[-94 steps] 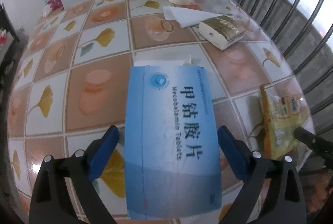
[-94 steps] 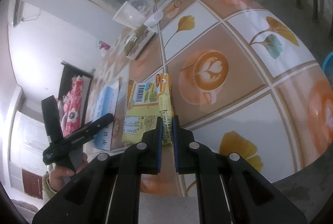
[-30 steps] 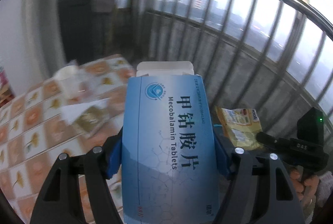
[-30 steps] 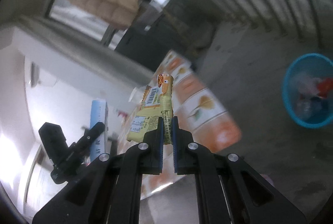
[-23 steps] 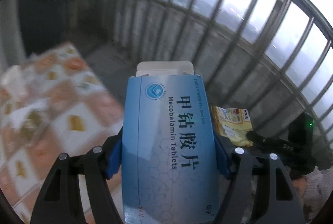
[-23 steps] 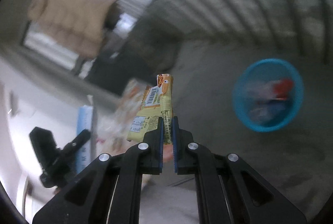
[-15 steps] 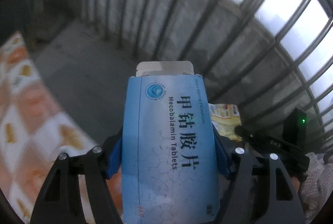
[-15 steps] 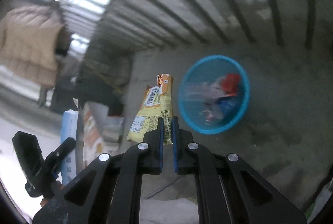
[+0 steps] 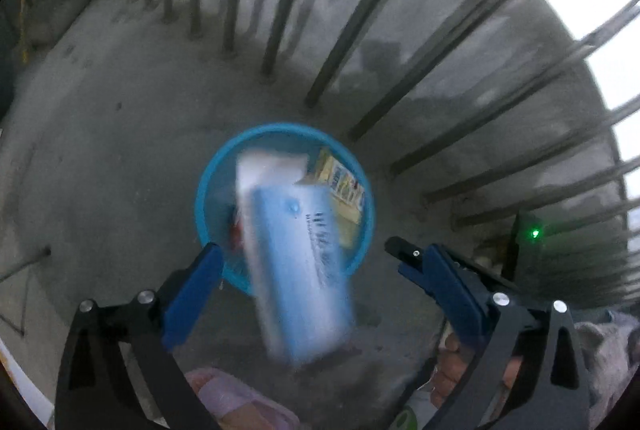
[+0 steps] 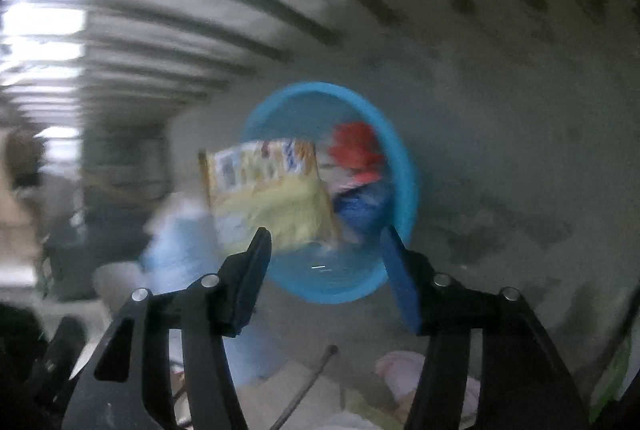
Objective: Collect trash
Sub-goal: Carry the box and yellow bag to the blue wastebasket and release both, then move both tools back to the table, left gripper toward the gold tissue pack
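We're over the concrete floor [image 9: 100,150] w/ railing bars [image 9: 360,10] on the far side. Blue bin [image 9: 208,190] sits on the floor below both grippers, red & blue scraps already inside. Our left gripper [image 9: 304,256] has just been opening, fingers spread wide, not pressing on anything; the blue tablet box [image 9: 300,262] is loose between them, blurred, tilted, its far end over the bin. Our right gripper [image 10: 326,244] has just been opening too, fingers apart; the yellow wrapper [image 10: 272,190] is blurred beyond the tips, over the bin's left rim, touching neither pad. Can't tell if either item touches the bin yet. Pink slipper [image 9: 236,402] near bottom edge.
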Action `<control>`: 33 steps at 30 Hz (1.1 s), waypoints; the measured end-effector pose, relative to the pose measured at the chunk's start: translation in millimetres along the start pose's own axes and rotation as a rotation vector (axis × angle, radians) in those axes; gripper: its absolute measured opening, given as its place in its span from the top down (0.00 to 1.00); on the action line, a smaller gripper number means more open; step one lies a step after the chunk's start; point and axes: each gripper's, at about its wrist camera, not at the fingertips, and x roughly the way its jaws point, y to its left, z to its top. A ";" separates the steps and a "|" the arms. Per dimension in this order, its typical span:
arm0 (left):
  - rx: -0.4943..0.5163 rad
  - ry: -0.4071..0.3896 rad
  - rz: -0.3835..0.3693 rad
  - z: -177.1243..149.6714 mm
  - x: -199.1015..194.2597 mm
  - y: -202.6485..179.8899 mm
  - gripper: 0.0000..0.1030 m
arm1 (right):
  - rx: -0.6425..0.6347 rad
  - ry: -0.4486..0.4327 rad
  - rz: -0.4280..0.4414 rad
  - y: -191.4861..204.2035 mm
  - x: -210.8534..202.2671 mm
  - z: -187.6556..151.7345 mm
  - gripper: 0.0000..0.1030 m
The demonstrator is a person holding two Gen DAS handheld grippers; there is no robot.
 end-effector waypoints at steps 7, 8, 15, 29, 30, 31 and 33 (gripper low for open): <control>-0.031 -0.061 -0.050 -8.3 -28.7 13.8 0.05 | -0.033 -0.029 -0.013 -12.2 -18.8 -19.4 0.44; -0.023 -0.085 -0.050 -9.7 -38.3 14.7 0.05 | -0.041 -0.036 -0.021 -12.5 -22.5 -22.1 0.44; -0.012 -0.180 -0.069 -39.3 -99.7 26.4 0.05 | -0.134 -0.068 -0.013 0.6 -38.6 -34.1 0.34; -0.193 -0.586 0.101 -175.5 -280.0 152.3 0.05 | -0.553 -0.056 0.077 117.9 -81.8 -107.8 0.26; -0.212 -0.619 0.132 -190.0 -292.0 165.7 0.05 | -0.580 -0.057 0.085 124.8 -84.5 -114.0 0.26; -0.232 -0.642 0.156 -201.0 -300.6 176.1 0.05 | -0.624 -0.058 0.098 136.7 -87.6 -123.6 0.26; -0.295 -0.696 0.207 -227.6 -320.7 203.5 0.05 | -0.711 -0.048 0.125 160.1 -89.7 -144.1 0.26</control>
